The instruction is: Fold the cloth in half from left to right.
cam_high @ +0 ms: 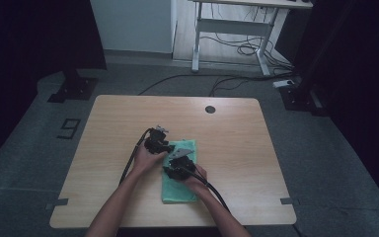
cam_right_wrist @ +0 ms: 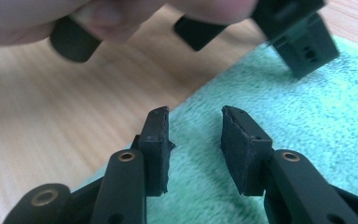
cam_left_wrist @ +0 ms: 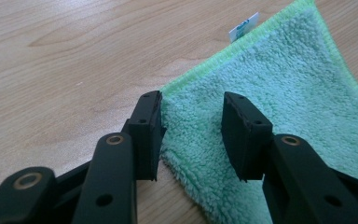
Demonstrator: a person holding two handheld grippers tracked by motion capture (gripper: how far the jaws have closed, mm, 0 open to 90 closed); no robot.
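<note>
Hovering over the soft, light green cloth [cam_left_wrist: 279, 93], left tongs [cam_left_wrist: 191, 135] and right tongs [cam_right_wrist: 193, 144] gape open, unclamped; its left edge looks pinchable.

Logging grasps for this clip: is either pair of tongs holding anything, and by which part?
Nothing is held. The left tongs straddle an edge of the green fleecy cloth, and the right tongs stand open over the cloth.
</note>
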